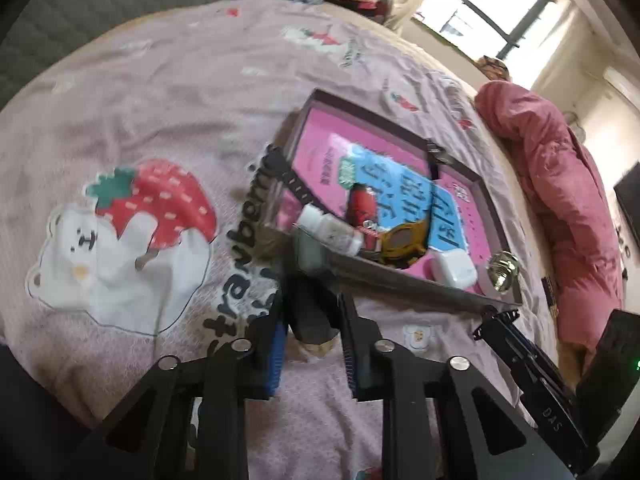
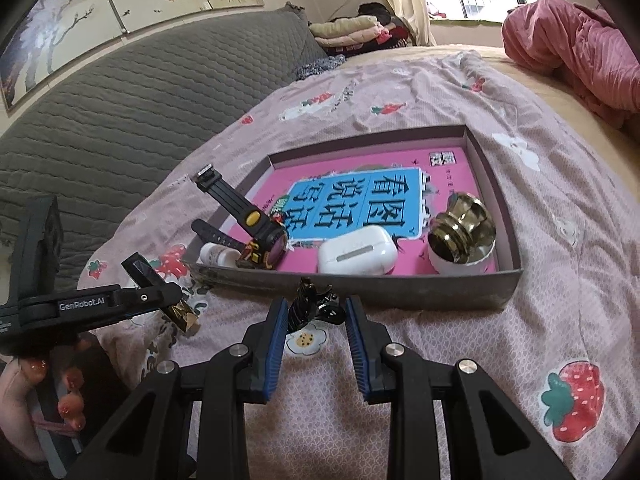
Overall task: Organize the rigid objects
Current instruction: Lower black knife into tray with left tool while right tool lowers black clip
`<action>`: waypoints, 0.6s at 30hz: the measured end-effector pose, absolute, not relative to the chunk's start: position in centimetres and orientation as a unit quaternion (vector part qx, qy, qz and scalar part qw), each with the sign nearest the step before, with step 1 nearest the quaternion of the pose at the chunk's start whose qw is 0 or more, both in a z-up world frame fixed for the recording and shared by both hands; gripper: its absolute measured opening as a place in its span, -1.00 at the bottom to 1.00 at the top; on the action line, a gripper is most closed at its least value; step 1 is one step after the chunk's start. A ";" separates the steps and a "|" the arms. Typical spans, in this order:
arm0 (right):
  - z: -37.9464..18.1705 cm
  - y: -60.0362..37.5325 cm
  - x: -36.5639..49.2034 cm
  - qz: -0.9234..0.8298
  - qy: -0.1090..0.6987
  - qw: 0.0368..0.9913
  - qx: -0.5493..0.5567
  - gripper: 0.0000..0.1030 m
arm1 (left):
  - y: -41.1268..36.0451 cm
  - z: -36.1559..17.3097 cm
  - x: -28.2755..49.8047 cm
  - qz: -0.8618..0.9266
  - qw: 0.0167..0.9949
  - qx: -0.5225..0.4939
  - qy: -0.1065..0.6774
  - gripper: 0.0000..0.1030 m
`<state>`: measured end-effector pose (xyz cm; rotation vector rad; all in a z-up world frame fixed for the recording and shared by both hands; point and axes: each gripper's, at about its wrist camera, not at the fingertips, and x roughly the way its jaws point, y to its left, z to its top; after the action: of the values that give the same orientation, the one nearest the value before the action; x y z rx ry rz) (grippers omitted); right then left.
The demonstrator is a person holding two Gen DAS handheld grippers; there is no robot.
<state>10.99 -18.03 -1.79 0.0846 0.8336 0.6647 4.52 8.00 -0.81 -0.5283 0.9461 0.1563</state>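
Here the left gripper pinches a dark gold-tipped bar; the right gripper, at the tray's six o'clock, clamps a black hair claw.

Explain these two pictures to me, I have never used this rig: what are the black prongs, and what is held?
There is no robot arm. A person holds a two-finger gripper in each hand, and a fisheye camera on each looks along its fingers. One picture comes from the left gripper, the other from the right gripper. On the strawberry-print bedsheet sits a shallow box holding a pink book, a watch, a small white bottle, an earbud case and a gold-lidded jar. The left gripper clamps a dark gold-ended stick; the right clamps a black hair clip.
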 end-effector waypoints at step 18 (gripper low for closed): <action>0.5 -18.1 11.2 0.323 0.346 0.880 0.028 -0.42 | 6.3 2.1 5.0 0.062 0.888 -0.203 0.408 -0.54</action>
<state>11.20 -18.11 0.52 0.0587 0.7220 0.6734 4.96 6.30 2.12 -0.4229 0.8481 0.1282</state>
